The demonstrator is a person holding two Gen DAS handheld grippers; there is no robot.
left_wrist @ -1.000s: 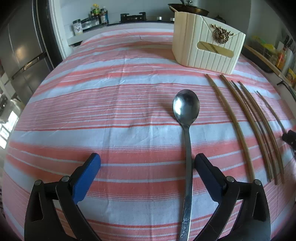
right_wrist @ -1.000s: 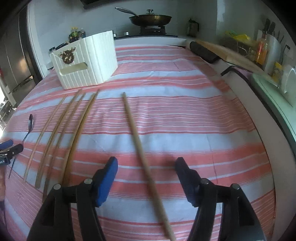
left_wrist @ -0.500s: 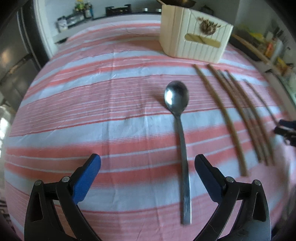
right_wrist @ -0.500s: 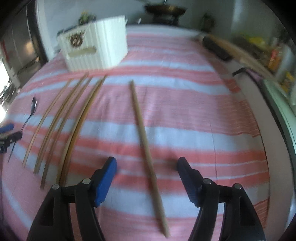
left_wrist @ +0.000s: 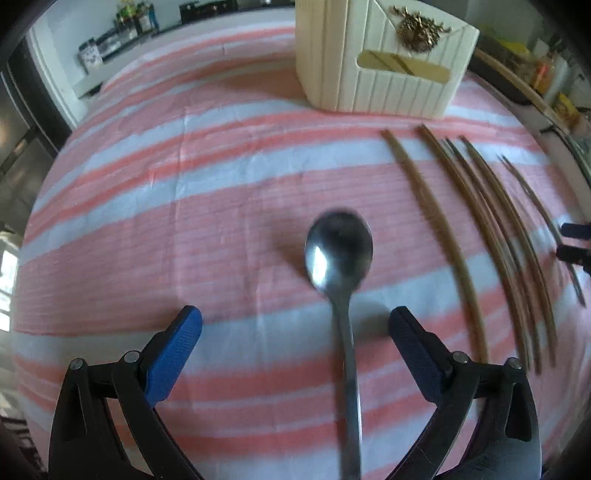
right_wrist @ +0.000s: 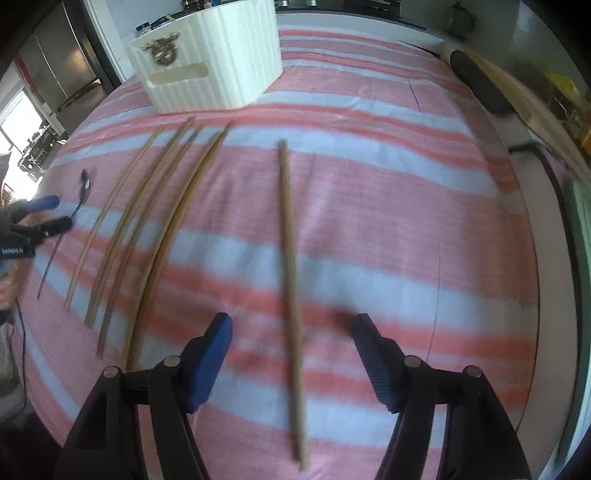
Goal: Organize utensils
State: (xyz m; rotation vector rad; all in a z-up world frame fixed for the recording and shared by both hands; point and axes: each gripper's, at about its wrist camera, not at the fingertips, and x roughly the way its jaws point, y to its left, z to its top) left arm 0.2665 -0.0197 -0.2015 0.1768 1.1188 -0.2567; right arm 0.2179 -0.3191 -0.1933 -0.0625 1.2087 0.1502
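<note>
A metal spoon [left_wrist: 338, 258] lies on the striped cloth, its handle running down between the blue pads of my left gripper [left_wrist: 295, 332], which is open and not touching it. To its right lie several wooden chopsticks [left_wrist: 439, 229]. A lone chopstick [right_wrist: 290, 266] lies lengthwise between the pads of my right gripper [right_wrist: 291, 343]; its jaws are closing but stand apart from the stick. Further left in that view are the other chopsticks [right_wrist: 155, 221], the spoon [right_wrist: 83, 188] and the left gripper [right_wrist: 51, 214]. A cream ribbed utensil holder [left_wrist: 380, 55] stands at the back.
The red-and-white striped cloth [left_wrist: 184, 184] covers the whole table. A dark roll and a wooden board [right_wrist: 480, 81] lie along the table's right edge. A counter with jars [left_wrist: 122, 22] and a fridge are at the far left.
Both grippers have moved forward over their utensils, so the spoon and the lone chopstick now reach further in between the pads and the holder looks nearer. The right jaws have narrowed slightly.
</note>
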